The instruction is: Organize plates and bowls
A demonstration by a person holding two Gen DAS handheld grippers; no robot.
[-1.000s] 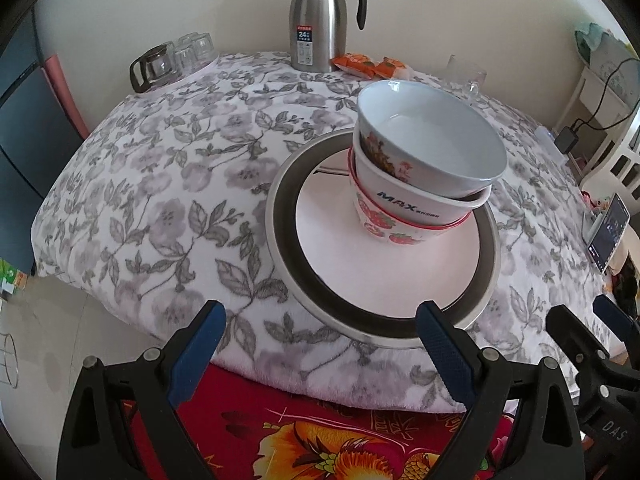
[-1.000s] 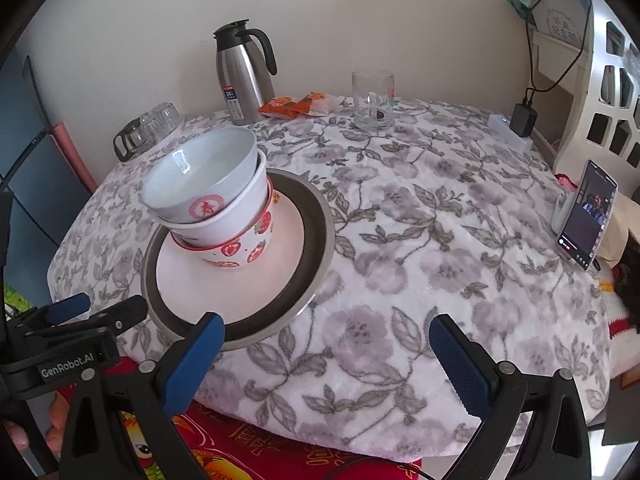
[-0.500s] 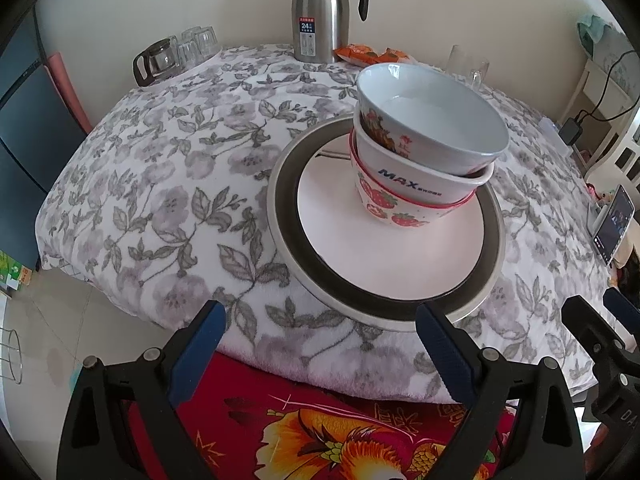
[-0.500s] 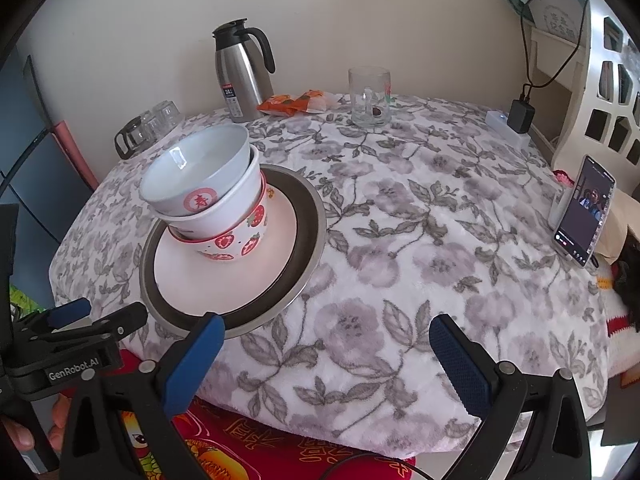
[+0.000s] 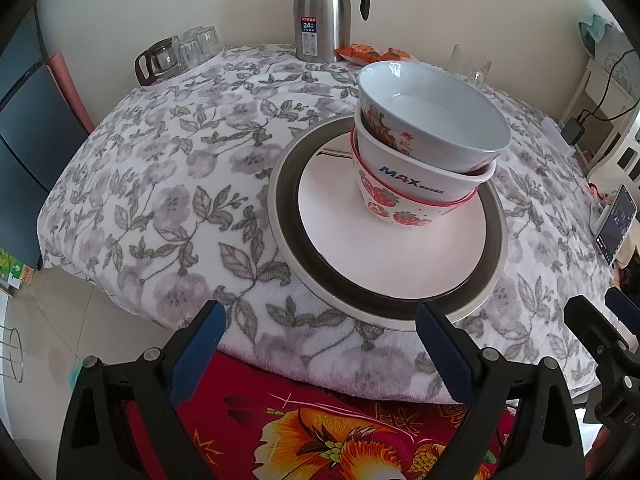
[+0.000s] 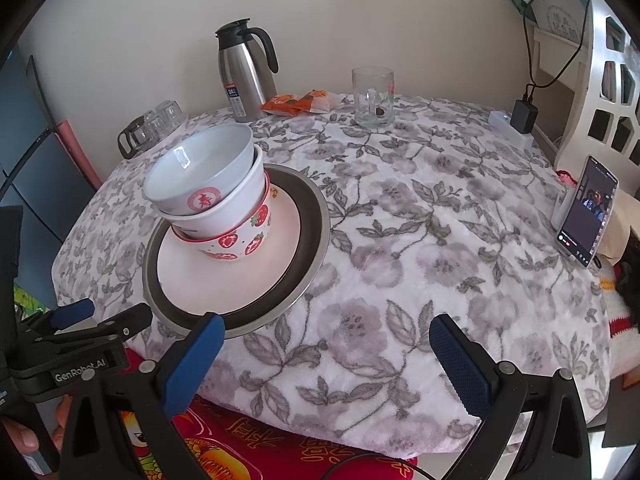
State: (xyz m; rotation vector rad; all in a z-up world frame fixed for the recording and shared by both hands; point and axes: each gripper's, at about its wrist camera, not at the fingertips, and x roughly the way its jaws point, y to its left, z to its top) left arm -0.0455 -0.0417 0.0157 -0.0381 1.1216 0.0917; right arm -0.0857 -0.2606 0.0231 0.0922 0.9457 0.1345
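Three nested bowls [image 5: 424, 152] sit tilted on a pink plate [image 5: 384, 248] inside a dark-rimmed plate [image 5: 286, 184], near the front edge of the bench [image 5: 160, 184] under its floral cloth. Behind stand a steel flask [image 5: 322, 12], orange snack packets [image 6: 296, 102], a glass mug [image 6: 373, 96] and a glass pot [image 5: 158, 60]. A phone [image 6: 586, 212] leans at right. The left gripper [image 5: 320, 344] and right gripper [image 6: 326, 354] hover before the bench, fingers wide, empty.

Lit evenly by soft daylight, apparently from about 3 o'clock. Showed only faint shadows under the plates [image 5: 384, 304]. Caught a small window glare inside the top bowl [image 6: 182, 158] and sheen on the steel jug [image 6: 244, 76]. Stayed sharp at centre, bent strongly outward, blackened at all corners.
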